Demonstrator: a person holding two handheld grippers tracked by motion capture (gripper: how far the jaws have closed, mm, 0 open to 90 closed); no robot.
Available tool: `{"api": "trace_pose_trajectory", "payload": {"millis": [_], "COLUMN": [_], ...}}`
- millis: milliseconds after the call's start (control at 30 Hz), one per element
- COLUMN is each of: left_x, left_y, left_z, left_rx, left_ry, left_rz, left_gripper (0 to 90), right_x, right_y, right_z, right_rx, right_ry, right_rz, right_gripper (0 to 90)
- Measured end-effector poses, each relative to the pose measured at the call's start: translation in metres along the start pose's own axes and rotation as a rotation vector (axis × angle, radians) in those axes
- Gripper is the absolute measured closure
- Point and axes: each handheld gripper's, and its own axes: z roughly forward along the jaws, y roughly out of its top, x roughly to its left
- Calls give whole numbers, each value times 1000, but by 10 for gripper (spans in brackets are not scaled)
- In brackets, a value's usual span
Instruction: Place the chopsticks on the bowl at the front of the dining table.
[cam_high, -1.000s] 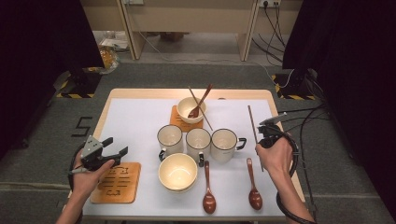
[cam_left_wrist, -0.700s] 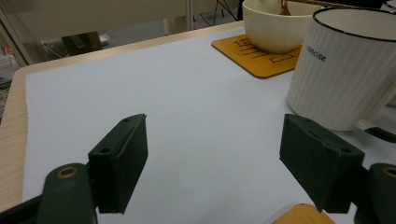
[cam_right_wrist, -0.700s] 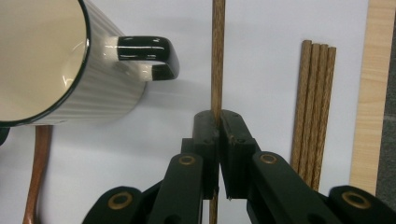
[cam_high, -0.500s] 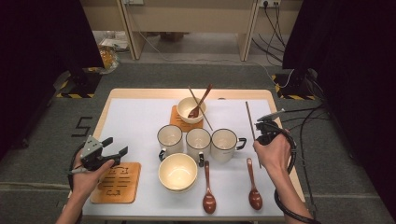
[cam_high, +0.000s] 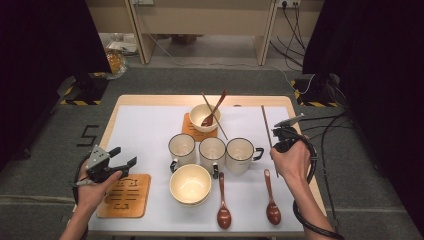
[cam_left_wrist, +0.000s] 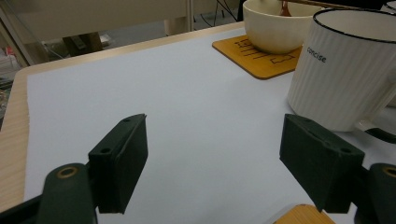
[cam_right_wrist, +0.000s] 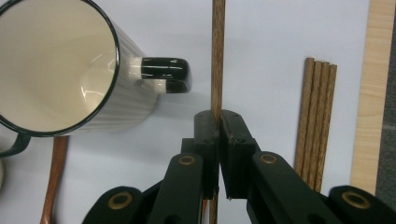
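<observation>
My right gripper (cam_high: 276, 140) is at the table's right side, shut on a single wooden chopstick (cam_high: 265, 122) that points toward the far edge. In the right gripper view the chopstick (cam_right_wrist: 218, 51) runs straight up from between the closed jaws of the gripper (cam_right_wrist: 218, 116), beside a white mug (cam_right_wrist: 60, 70) with a black handle. My left gripper (cam_high: 122, 160) hovers open over the front left, above a wooden coaster (cam_high: 124, 196). In its own view the left gripper (cam_left_wrist: 215, 158) has its jaws wide apart with nothing between them.
Three white mugs (cam_high: 212, 150) stand in a row mid-table. A bowl (cam_high: 205, 116) with a spoon and a chopstick sits on a coaster behind them. Another bowl (cam_high: 190, 184) and two wooden spoons (cam_high: 271, 205) lie in front. Several chopsticks (cam_right_wrist: 315, 121) lie near the right edge.
My right gripper has carried the chopstick a little toward the far side of the table. The left gripper has stayed in place, open.
</observation>
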Motion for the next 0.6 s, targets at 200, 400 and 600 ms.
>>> {"api": "trace_pose_trajectory", "payload": {"millis": [200, 400, 600], "left_x": [0, 0, 1], "left_y": [0, 0, 0], "left_z": [0, 0, -1], "left_rx": [-3, -3, -4], "left_ry": [1, 1, 2], "left_rz": [0, 0, 0], "left_gripper": [231, 231, 231], "right_x": [3, 6, 8], "right_y": [3, 5, 8], "right_z": [-2, -5, -5], "right_rx": [-7, -15, -16], "right_ry": [0, 3, 4], "right_rz": [-11, -12, -17], "right_gripper": [859, 859, 859]}}
